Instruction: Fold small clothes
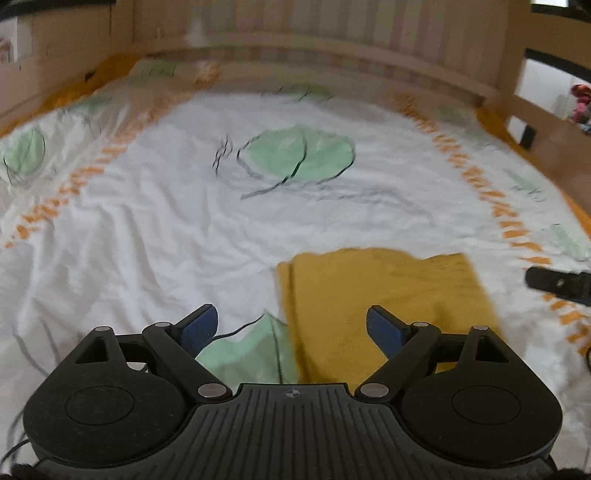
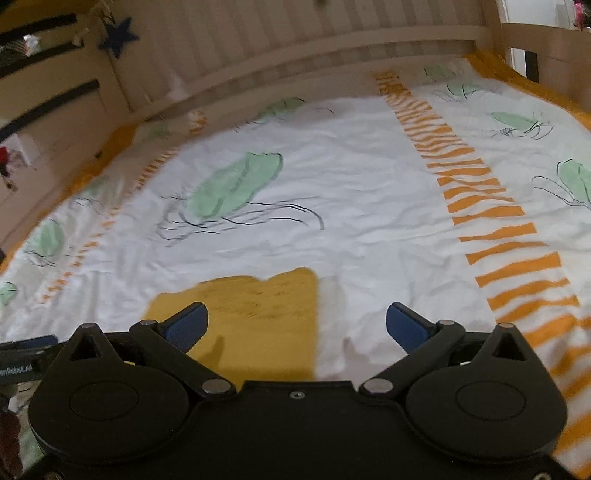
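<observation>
A small mustard-yellow garment (image 1: 380,295) lies folded flat on the bed cover, in a rough rectangle. My left gripper (image 1: 291,325) is open and empty, hovering above the garment's near left edge. In the right wrist view the same garment (image 2: 258,317) lies below and left of centre. My right gripper (image 2: 297,325) is open and empty above the garment's right edge. Its tip shows at the right edge of the left wrist view (image 1: 557,284). Part of the left gripper shows at the left edge of the right wrist view (image 2: 22,354).
The bed cover (image 1: 184,229) is white with green leaf prints and orange striped bands (image 2: 491,206). A wooden slatted headboard (image 1: 314,48) runs along the far side. A wooden side rail (image 1: 535,110) stands at the right. A dark blue star (image 2: 120,35) hangs at the left.
</observation>
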`<action>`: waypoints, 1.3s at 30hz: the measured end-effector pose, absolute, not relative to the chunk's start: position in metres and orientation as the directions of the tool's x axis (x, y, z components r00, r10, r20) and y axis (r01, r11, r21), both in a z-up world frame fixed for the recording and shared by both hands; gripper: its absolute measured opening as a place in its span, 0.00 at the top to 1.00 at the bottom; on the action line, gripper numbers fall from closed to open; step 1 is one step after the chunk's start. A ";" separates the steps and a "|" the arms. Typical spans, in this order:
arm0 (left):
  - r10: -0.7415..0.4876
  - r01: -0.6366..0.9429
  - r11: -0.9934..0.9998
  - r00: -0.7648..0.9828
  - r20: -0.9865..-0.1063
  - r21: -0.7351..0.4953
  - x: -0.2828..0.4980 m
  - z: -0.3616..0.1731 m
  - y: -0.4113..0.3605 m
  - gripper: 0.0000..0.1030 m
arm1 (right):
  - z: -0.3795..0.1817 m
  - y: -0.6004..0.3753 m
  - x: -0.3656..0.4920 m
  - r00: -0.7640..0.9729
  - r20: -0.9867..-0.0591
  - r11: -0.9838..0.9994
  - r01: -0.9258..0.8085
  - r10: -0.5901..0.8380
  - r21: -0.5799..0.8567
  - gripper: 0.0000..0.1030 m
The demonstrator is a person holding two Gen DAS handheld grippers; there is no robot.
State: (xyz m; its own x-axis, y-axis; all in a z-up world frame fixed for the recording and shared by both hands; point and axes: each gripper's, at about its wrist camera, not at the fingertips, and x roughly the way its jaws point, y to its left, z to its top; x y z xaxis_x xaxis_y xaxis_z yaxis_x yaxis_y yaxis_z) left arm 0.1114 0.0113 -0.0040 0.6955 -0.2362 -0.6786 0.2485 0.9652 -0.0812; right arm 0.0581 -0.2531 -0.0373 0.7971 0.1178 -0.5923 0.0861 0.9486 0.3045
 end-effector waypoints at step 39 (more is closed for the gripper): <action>-0.135 0.218 0.976 0.615 -0.777 0.003 0.007 -0.004 0.000 0.15 | -0.036 -0.186 -0.068 0.727 -0.687 0.968 0.171 0.003 0.185 0.00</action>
